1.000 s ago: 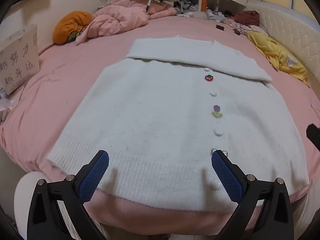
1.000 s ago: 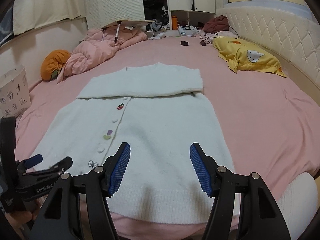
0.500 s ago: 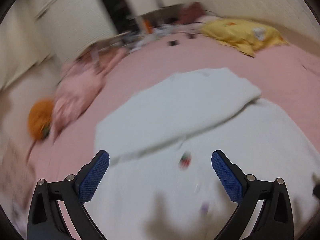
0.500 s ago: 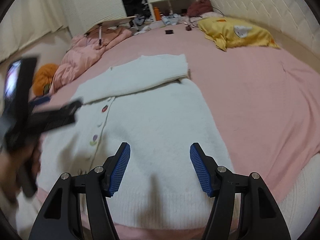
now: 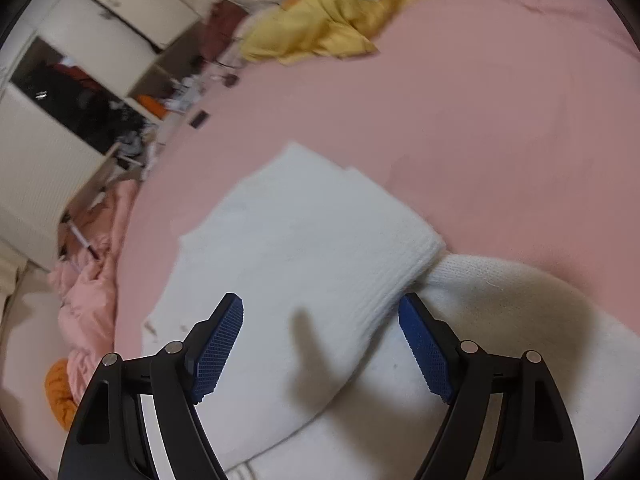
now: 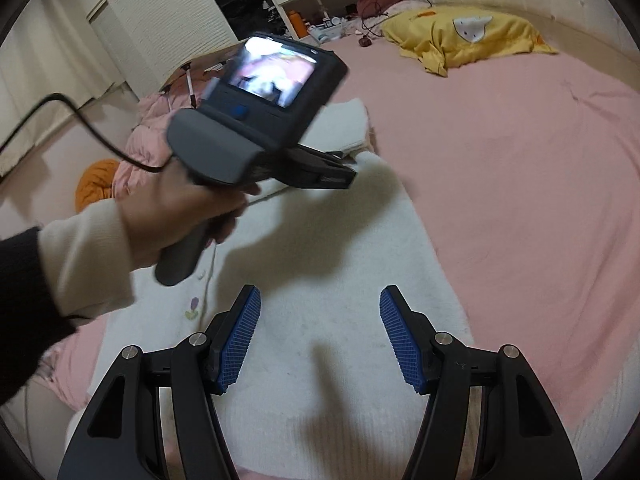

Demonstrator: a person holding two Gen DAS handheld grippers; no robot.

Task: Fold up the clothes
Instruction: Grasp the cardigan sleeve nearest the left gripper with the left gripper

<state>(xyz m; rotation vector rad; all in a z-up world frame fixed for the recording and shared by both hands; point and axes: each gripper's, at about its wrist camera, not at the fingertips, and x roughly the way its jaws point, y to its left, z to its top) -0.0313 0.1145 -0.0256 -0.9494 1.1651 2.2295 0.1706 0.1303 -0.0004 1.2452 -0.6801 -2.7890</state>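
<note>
1. two grippers are in play, both with fingers spread wide and gripping nothing; the left gripper (image 5: 320, 344) hangs over the far part of the white cardigan (image 6: 320, 280); the right gripper (image 6: 320, 340) hangs over its near hem region.
2. the cardigan lies flat on the pink bed (image 6: 520, 160), button row toward the left; its sleeves (image 5: 304, 248) are already folded across the far chest area as one band, whose ribbed cuff edge (image 5: 400, 280) sits just beside the left gripper's right pad (image 5: 424, 356).
3. step in hand, judged: take hold of the far edge or shoulder area in order to fold the body in half.
4. lower the left gripper until one pad slides under the knit and the other sits on top; pinch all layers together, sleeve band included, so nothing slips out.
5. place the right gripper at a matching point on the right side; lift both evenly to keep the fold line straight.
6. risk: thick knit may bunch; close firmly.
</note>
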